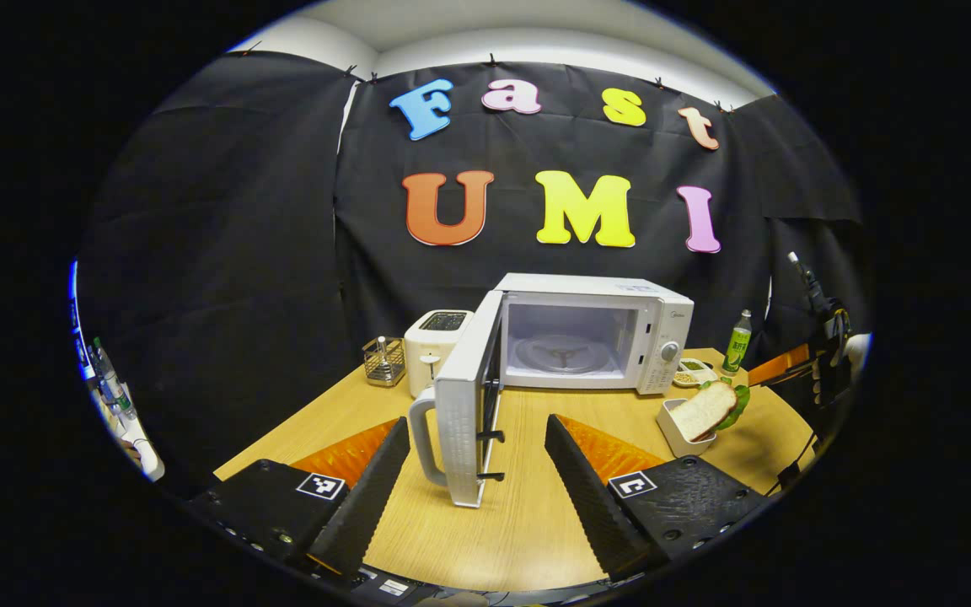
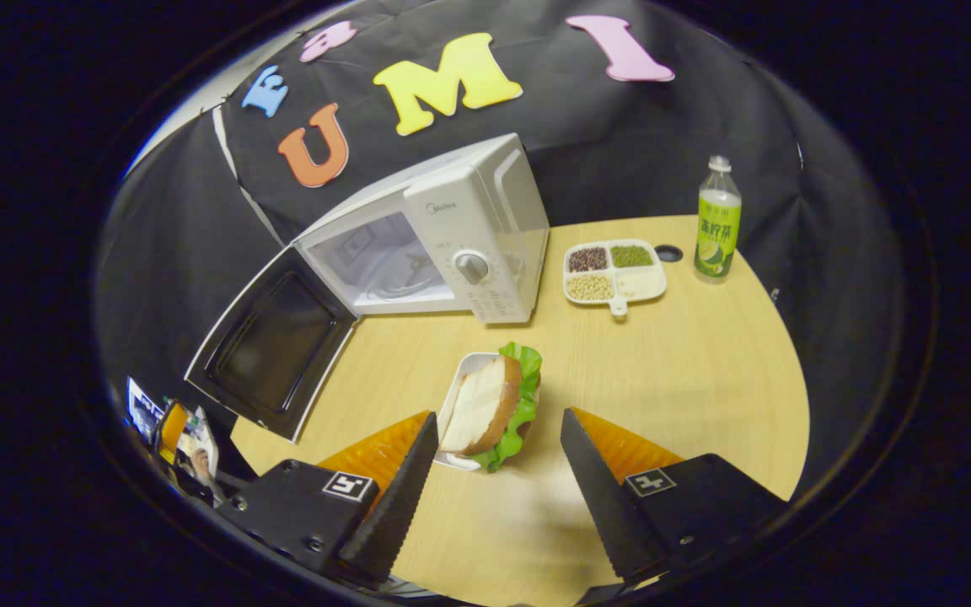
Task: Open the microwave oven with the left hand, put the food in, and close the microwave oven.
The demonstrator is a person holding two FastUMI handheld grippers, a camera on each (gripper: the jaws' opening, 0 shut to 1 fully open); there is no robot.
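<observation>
The white microwave point(image 1: 662, 312) stands at the back of the table with its door point(image 1: 460, 405) swung wide toward me and the glass turntable point(image 1: 557, 352) bare inside. My left gripper point(image 1: 477, 421) is open, its fingers either side of the door's free edge without touching it; the door handle point(image 1: 422, 438) is just left of centre. A sandwich point(image 2: 485, 405) with lettuce leans in a small white dish point(image 2: 462, 371) in front of the microwave point(image 2: 443, 244). My right gripper point(image 2: 498, 415) is open, its fingertips flanking the near end of the sandwich without pressing it.
A toaster point(image 1: 437, 333) and a wire basket point(image 1: 384, 361) stand left of the microwave. A divided dish of beans point(image 2: 614, 271) and a green bottle point(image 2: 717, 219) sit to its right. The open door point(image 2: 270, 346) juts over the round wooden table point(image 2: 705, 396).
</observation>
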